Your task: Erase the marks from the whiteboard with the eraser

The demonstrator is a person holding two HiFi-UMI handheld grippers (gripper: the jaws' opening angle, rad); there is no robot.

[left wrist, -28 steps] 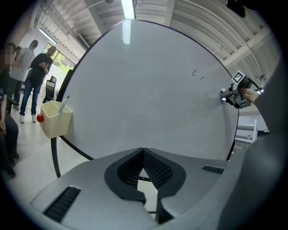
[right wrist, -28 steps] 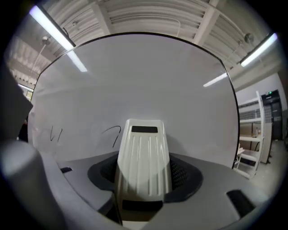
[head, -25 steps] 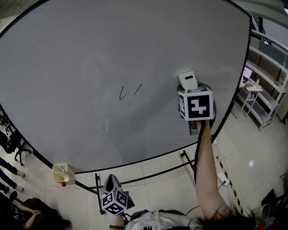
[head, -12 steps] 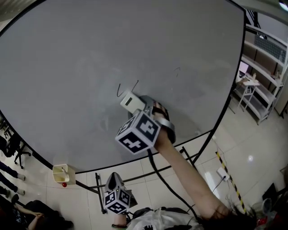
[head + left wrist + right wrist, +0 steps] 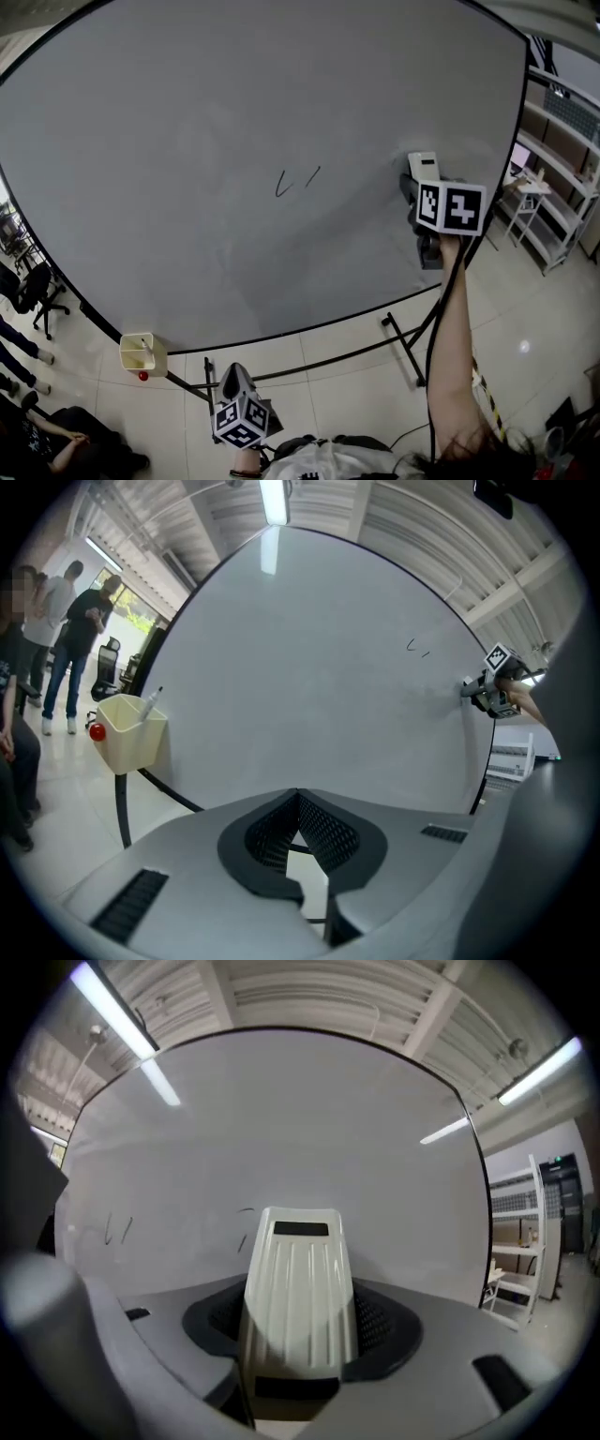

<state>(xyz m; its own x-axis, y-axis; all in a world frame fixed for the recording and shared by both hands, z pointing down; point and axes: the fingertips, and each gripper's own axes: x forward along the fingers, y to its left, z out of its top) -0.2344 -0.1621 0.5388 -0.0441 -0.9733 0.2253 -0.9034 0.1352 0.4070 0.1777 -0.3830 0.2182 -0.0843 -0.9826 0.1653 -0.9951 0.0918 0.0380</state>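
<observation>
A person stood before a large whiteboard [image 5: 234, 112], a gripper in each hand. The right gripper [image 5: 418, 190] was raised to the board's right side, its jaws closed on a cream eraser [image 5: 298, 1279] that pointed at the board; whether it touched the board was unclear. Two short dark marks [image 5: 298, 182] sat near the board's middle, well left of the eraser, and fainter strokes [image 5: 245, 1224] lay just beside it. The wiping step seemed to be in hand and unfinished; the next move probably called for pressing the eraser flat and sweeping left across the marks. The left gripper [image 5: 300, 829] hung low, jaws together and empty. A cream box [image 5: 142, 353] hung at the board's lower left edge, holding a pen [image 5: 153, 700].
</observation>
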